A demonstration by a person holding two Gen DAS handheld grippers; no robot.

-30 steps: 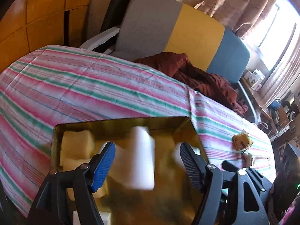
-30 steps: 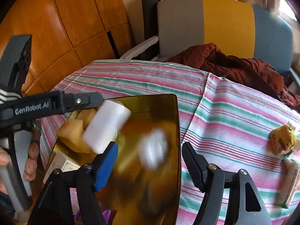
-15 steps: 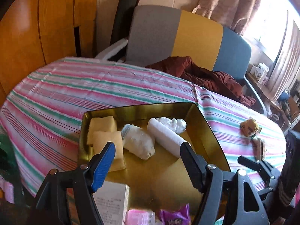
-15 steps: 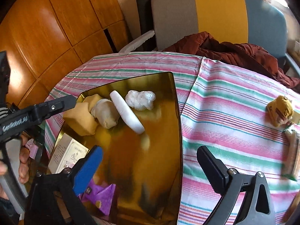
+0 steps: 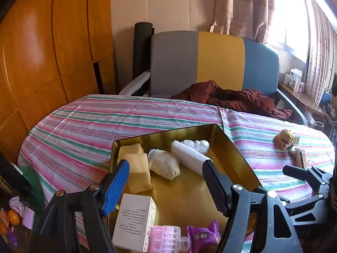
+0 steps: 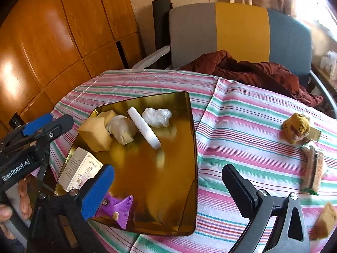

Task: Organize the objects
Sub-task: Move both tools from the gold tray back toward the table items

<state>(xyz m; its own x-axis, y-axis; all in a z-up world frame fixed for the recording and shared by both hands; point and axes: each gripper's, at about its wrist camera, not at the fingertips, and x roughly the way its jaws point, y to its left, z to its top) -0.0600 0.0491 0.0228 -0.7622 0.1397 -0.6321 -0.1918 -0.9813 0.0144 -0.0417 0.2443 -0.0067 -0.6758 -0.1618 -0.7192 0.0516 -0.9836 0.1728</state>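
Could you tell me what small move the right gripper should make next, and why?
Probably swing the right gripper toward the yellow packet on the striped cloth. Its jaws are wide open and empty, and that packet still lies outside the gold tray.

**A sunlit room with wood panelling and a three-colour chair**

Glossy orange-brown wood panelling [image 5: 42, 63] covers the left wall, split by dark seams, and catches patches of glare. Next to it runs a plain beige wall [image 5: 168, 4]. A chair [image 5: 212, 61] with a backrest in grey, yellow and blue bands stands at the far side of a table under a pink, green and white striped tablecloth [image 5: 94, 122]. A crumpled maroon garment [image 5: 231, 99] lies on the chair seat. A dark rolled mat [image 5: 142, 48] leans upright in the corner behind the chair. Patterned pinkish curtains [image 5: 242, 6] frame a window [image 5: 294, 21] on the right, where daylight burns out all detail.
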